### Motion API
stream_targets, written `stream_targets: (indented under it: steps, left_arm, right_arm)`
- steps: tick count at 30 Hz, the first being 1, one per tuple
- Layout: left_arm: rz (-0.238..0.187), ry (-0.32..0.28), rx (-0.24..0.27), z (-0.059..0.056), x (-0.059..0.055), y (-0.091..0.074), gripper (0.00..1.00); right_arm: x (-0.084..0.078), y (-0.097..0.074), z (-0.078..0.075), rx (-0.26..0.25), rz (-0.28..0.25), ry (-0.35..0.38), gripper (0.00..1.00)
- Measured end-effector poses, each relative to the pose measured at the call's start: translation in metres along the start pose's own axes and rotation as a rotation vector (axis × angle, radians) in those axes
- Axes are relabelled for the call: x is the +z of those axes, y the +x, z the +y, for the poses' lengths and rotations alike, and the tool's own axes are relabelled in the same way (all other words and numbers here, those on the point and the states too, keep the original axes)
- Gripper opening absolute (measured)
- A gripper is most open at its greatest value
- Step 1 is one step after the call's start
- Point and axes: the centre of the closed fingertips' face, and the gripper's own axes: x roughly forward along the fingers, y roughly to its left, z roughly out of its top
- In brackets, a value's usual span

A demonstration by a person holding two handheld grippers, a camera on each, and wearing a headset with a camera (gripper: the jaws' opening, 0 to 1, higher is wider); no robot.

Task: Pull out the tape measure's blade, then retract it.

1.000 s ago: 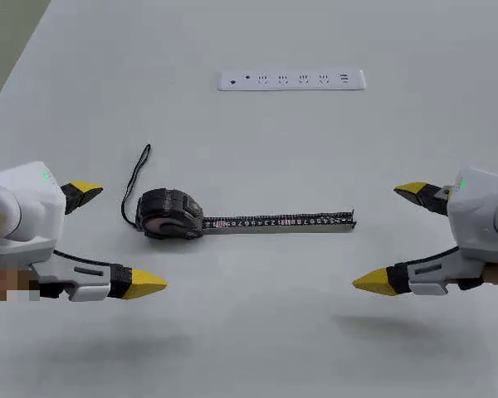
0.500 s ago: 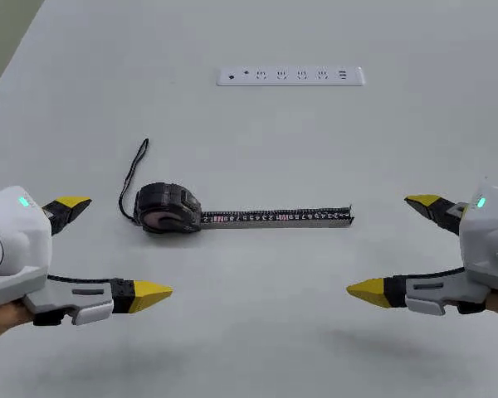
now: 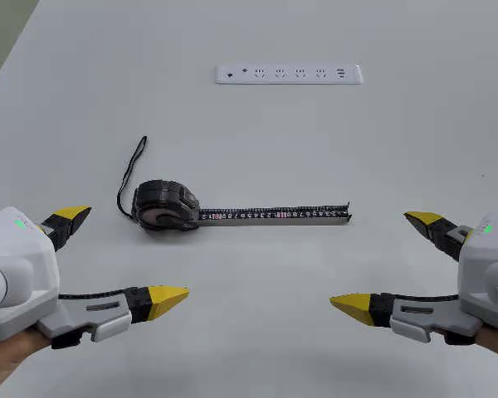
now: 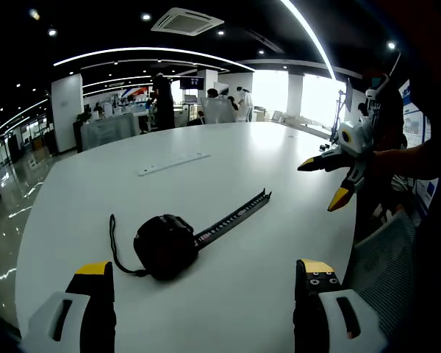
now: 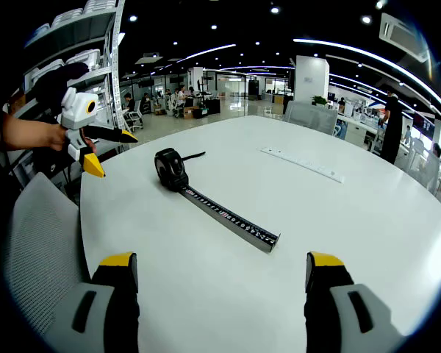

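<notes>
A black tape measure (image 3: pixel 166 206) lies on the white table, its wrist cord (image 3: pixel 129 176) looping up to the left. Its blade (image 3: pixel 274 215) stretches flat to the right, ending in a hook (image 3: pixel 347 213). The case (image 4: pixel 165 245) and blade (image 4: pixel 235 218) lie ahead of my left jaws. In the right gripper view the case (image 5: pixel 170 168) sits far left and the blade (image 5: pixel 228 217) runs toward me. My left gripper (image 3: pixel 120 259) hovers open at the lower left. My right gripper (image 3: pixel 386 264) is open at the lower right, short of the hook. Neither touches the tape.
A white power strip (image 3: pixel 288 75) lies flat at the far side of the table (image 3: pixel 257 332). A grey chair back (image 5: pixel 40 243) stands beside the table edge in the right gripper view. Desks and people fill the office behind.
Both grippers have drawn back toward me and lower in the head view, staying open. The tape measure and its extended blade have not moved.
</notes>
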Motion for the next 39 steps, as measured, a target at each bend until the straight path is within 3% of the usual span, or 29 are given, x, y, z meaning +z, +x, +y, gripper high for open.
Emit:
stream_targets:
  steps: [4, 18, 31, 39]
  left_arm:
    - [-0.033, -0.036, 0.014, -0.010, 0.003, -0.002, 1.00]
    - [-0.032, -0.098, 0.124, -0.015, -0.009, -0.011, 1.00]
    - [-0.018, -0.125, 0.158, -0.014, -0.010, -0.011, 0.99]
    - [-0.016, -0.127, 0.154, -0.017, -0.008, -0.009, 0.99]
  right_arm:
    - [0.004, 0.000, 0.010, -0.043, -0.037, 0.045, 0.97]
    - [0.008, -0.001, 0.029, -0.088, -0.064, 0.119, 0.96]
    - [0.011, -0.004, 0.034, -0.100, -0.064, 0.148, 0.96]
    - [0.012, -0.004, 0.032, -0.104, -0.061, 0.149, 0.95]
